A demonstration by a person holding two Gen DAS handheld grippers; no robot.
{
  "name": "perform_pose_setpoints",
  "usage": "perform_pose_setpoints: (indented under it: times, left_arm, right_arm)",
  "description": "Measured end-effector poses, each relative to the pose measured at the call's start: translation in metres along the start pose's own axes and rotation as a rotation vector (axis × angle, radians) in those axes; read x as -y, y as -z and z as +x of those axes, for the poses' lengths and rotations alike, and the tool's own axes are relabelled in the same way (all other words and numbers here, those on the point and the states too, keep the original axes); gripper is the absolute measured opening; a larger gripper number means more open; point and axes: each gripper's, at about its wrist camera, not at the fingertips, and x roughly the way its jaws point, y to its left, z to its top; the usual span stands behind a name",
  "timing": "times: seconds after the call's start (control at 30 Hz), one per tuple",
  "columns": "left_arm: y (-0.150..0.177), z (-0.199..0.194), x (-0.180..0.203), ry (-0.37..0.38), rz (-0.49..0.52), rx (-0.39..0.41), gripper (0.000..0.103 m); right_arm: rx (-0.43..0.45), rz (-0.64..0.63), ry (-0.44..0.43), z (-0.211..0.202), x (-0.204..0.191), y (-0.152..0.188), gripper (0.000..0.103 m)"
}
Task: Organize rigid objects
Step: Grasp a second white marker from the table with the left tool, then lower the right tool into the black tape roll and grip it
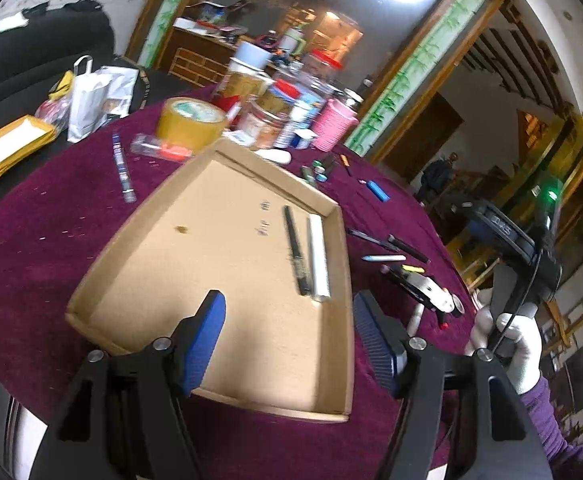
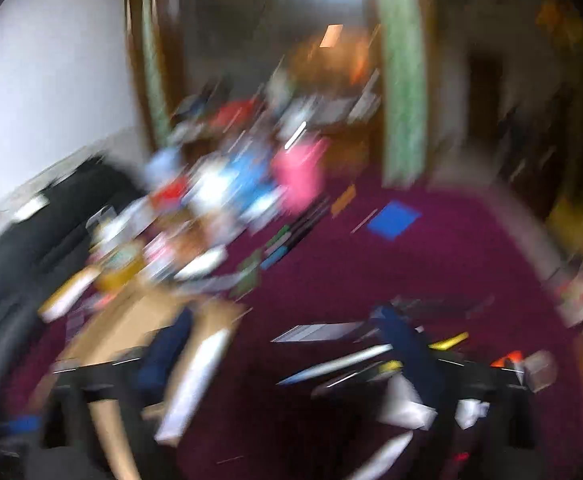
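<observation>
On the maroon tablecloth (image 1: 31, 248) sits a shallow cardboard tray (image 1: 163, 264), open side up. Inside it, along the right wall: a black pen (image 1: 296, 254) and a white pen (image 1: 318, 258), lying side by side, roughly parallel to that wall, near or touching each other.

Left gripper (image 1: 289, 336): jaws spread wide, nothing between the blue pads (image 1: 207, 340); held over the near end of the tray.

Right gripper (image 2: 287, 344): the right wrist view is heavily motion-blurred. Fingers appear apart, with no object clearly between them. In the left wrist view its black body shows at right, held by the right hand (image 1: 507, 344) in a white glove.

Loose on the cloth, right of the tray: several pens and markers, among them a white-and-blue pen (image 1: 383, 258) and a blue lighter-like item (image 1: 378, 191). Left of the tray: a clear pen (image 1: 122, 168).

Beyond the tray: packing tape roll (image 1: 190, 122), pink cup (image 1: 333, 124), a cluster of jars and containers; labels unreadable.
</observation>
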Motion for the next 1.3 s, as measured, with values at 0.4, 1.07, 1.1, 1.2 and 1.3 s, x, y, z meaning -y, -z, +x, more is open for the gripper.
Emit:
perform_pose_setpoints:
  times: [0.4, 1.07, 1.1, 1.2, 1.3]
  left_arm:
    - [0.022, 0.046, 0.094, -0.024, 0.190, -0.121, 0.072]
    - [0.090, 0.225, 0.227, -0.114, 0.747, -0.316, 0.027]
    - [0.091, 0.226, 0.228, -0.083, 0.736, -0.331, 0.013]
    - [0.092, 0.222, 0.225, -0.090, 0.726, -0.325, 0.012]
    - [0.083, 0.213, 0.211, -0.071, 0.652, -0.351, 0.012]
  right_arm:
    - [-0.098, 0.179, 0.210, 0.045, 0.158, 0.055, 0.102]
    - [-0.197, 0.550, 0.024, 0.052, 0.222, 0.078, 0.102]
    - [-0.201, 0.550, 0.025, 0.053, 0.221, 0.079, 0.102]
    - [-0.217, 0.548, 0.027, 0.056, 0.220, 0.080, 0.102]
    - [-0.222, 0.548, 0.030, 0.056, 0.220, 0.081, 0.102]
